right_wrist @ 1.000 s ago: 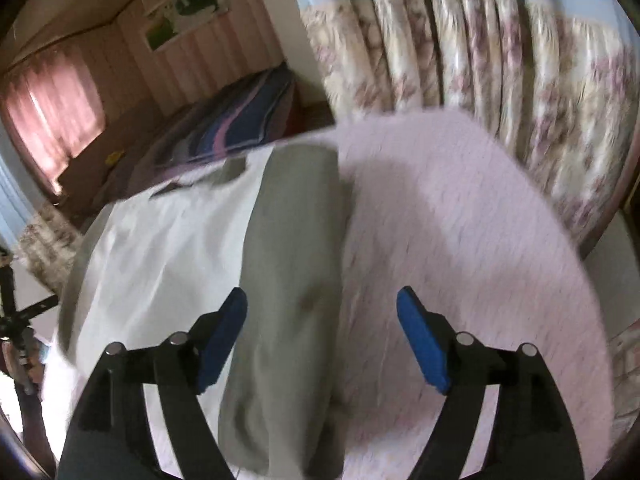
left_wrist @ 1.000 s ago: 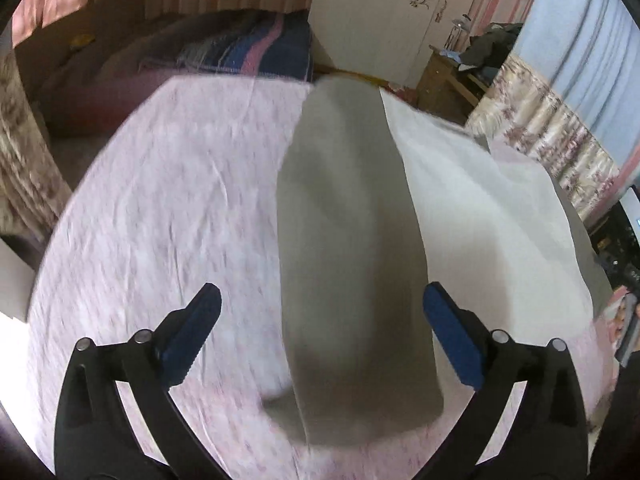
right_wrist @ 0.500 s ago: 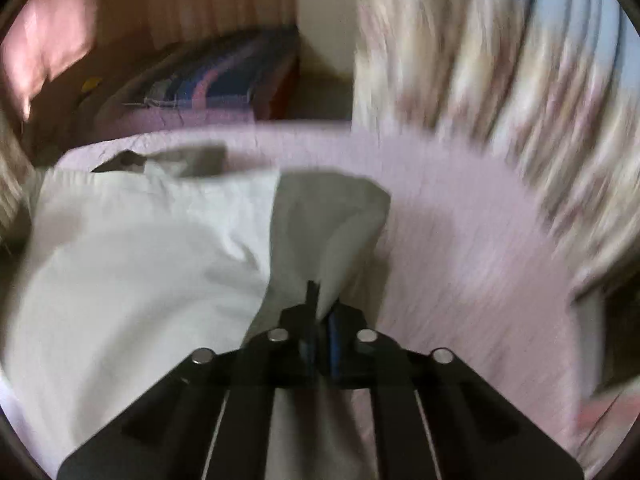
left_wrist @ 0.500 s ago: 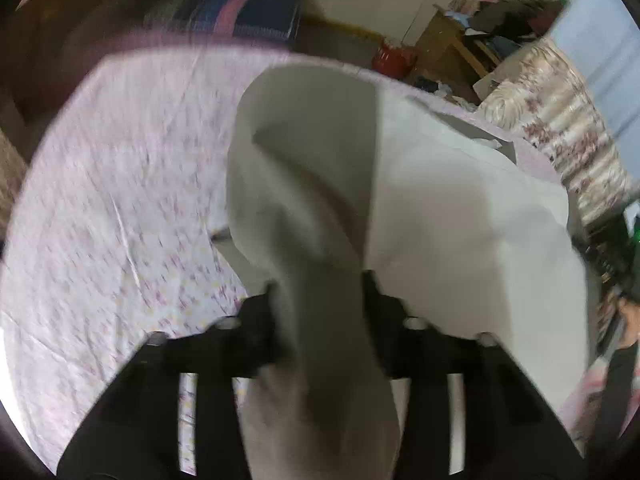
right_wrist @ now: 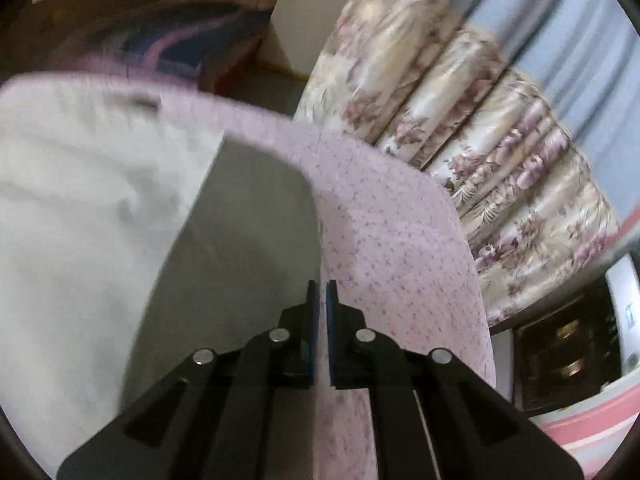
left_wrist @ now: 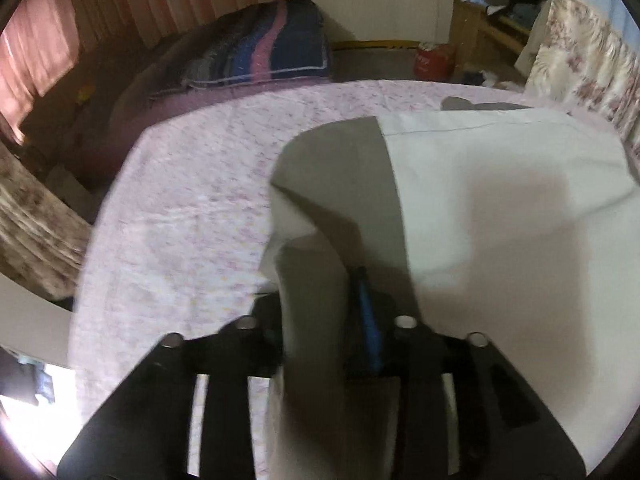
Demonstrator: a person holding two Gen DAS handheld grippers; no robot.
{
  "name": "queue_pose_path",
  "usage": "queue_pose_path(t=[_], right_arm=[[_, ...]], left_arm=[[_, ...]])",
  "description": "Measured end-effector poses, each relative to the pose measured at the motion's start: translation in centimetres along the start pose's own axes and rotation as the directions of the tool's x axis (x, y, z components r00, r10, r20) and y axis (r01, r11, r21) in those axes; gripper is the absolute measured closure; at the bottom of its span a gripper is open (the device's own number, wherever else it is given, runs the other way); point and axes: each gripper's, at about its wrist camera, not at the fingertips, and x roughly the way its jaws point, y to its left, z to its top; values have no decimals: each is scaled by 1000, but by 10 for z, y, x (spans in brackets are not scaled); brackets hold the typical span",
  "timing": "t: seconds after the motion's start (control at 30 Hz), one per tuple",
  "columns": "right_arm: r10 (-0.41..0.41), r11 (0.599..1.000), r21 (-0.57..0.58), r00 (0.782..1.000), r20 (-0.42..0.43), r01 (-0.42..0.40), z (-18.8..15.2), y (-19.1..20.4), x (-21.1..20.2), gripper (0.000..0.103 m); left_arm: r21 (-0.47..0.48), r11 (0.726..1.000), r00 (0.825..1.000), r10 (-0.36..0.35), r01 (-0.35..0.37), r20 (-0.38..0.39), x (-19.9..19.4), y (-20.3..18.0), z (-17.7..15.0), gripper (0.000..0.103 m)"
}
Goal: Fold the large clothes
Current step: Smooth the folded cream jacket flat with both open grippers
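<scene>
We are looking at a bed with a pink flowered sheet [left_wrist: 192, 184] filling most of both views, and on it a large white and grey garment [left_wrist: 500, 216] is lying spread toward three o'clock in the left wrist view and toward nine o'clock in the right. Floral curtains [right_wrist: 500, 148] are hanging at two o'clock of the right view. Our left gripper [left_wrist: 320, 312] is pinching a bunched grey fold of the garment, its jaws having just been opening a little with the cloth between them; the left finger is hidden behind that fold. Our right gripper [right_wrist: 321, 300] is standing almost fully closed at the grey edge; whether cloth is caught between its pads is too blurred to tell.
</scene>
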Motion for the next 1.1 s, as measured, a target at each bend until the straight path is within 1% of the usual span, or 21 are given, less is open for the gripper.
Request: queue_pose_path(t=[0.03,0.07,0.1,0.13,0.17,0.2,0.23,0.27,0.3,0.37,0.47,0.5,0.57,0.6,0.63,0.67,0.73,0.83,0.9,1.0,1.1], right_arm=[[32,998,47,999,40,-33,-1,-7,-21,94],[61,995,77,995,74,-66,-5,-12,-40,78],[91,989,104,989,112,-103,-9,-16,-58,59],[134,979,129,977,168,-157,-17,-17,-80,52],[167,971,136,965,203,-197,-23,-13,-93,49],[203,963,130,952,229,-237,-30,-5,-105,49],[252,953,106,934,253,-285,-39,9,-116,49],[277,947,88,923,269,-309,-45,21,-123,49],[296,942,70,912,284,-327,-53,33,-128,49],[323,938,30,899,296,-346,-68,63,-134,49],[345,938,-67,890,297,-341,-92,108,-139,49],[343,939,-104,892,296,-327,-98,120,-141,50],[298,949,-187,913,279,-253,-108,141,-134,52],[276,951,-219,923,270,-220,-111,146,-127,52],[252,952,-239,933,258,-191,-115,147,-119,52],[245,953,-238,939,240,-188,-116,143,-108,52],[263,954,-203,942,208,-221,-116,129,-97,52],[144,972,-216,961,236,-93,-123,111,-92,51],[197,974,-152,962,191,-169,-124,88,-83,50],[207,974,-126,962,177,-186,-126,75,-77,41],[220,974,-99,962,159,-206,-123,67,-71,37]], left_arm=[[-9,1000,1000,23,-23,10,-11,5,-2,59],[-22,999,999,43,-42,33,-25,8,-2,48],[-37,997,995,69,-67,78,-46,10,-4,32],[-46,996,989,87,-82,117,-61,11,-7,25],[-54,994,981,106,-99,161,-78,9,-12,18],[-60,993,972,111,-101,205,-95,5,-17,14],[-61,996,969,78,-65,236,-110,-1,-26,12],[-67,998,967,13,5,255,-123,-9,-37,10],[-78,996,965,-29,51,261,-127,-16,-44,10],[-92,988,960,-95,123,262,-130,-31,-59,10],[-114,977,964,-151,179,217,-113,-61,-83,18],[-117,973,966,-174,199,192,-106,-69,-91,19],[-121,966,970,-213,227,118,-84,-81,-101,19],[-112,972,976,-196,207,96,-73,-86,-106,19],[-93,977,979,-182,191,95,-67,-90,-109,19],[-63,982,980,-172,178,102,-62,-93,-112,19],[-21,988,982,-153,156,109,-58,-98,-117,19],[13,990,983,-143,143,117,-54,-98,-119,19],[9,986,980,-168,168,111,-54,-92,-120,20],[17,985,979,-172,171,105,-53,-89,-119,21],[18,987,982,-160,159,102,-48,-93,-114,21]])
